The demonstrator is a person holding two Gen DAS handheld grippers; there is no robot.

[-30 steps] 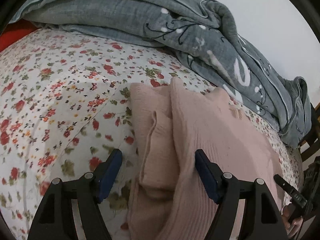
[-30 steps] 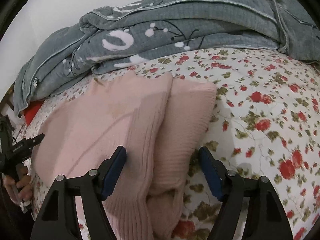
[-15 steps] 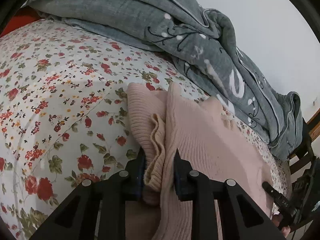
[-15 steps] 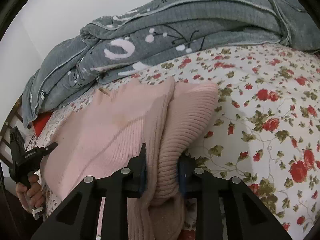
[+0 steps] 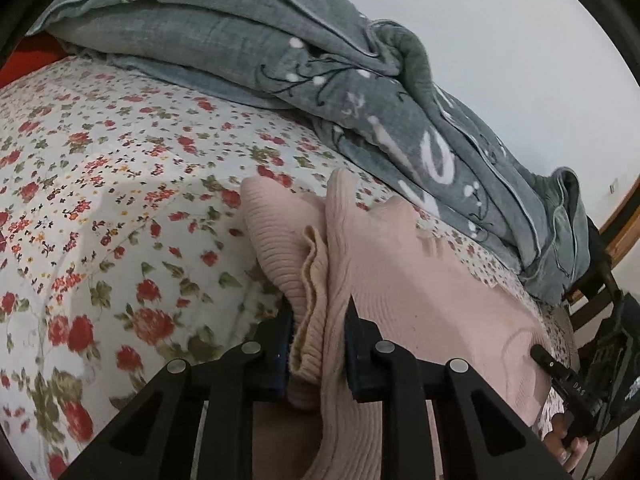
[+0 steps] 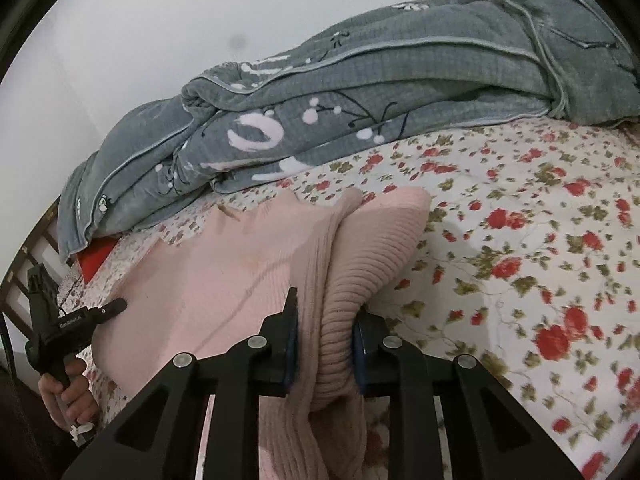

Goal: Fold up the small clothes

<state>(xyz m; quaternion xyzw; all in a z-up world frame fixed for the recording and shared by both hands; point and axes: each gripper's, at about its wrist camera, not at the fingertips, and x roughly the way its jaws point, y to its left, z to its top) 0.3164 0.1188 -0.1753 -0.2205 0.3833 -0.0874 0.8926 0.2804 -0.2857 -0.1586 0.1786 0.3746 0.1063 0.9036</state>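
Left wrist view shows our left gripper pinched narrow on a bunched fold of the pink knit sweater, the ribbed cloth squeezed between its dark pads; its jaws have just been closing onto that fold. From the right wrist view we see our right gripper clamped the same way on the sweater's other folded edge, a thick ribbed roll standing up between the pads, and its jaws too have just been closing with the knit between them. We take the sweater as our landmark: it lies spread on the flowered bedsheet, which shows bare to the outer side of each grip. Beyond the sweater, against the pale wall, a grey quilt is heaped along the far edge of the bed. Past the sweater's far side in each view, we see the opposite handle with a hand wrapped around it.
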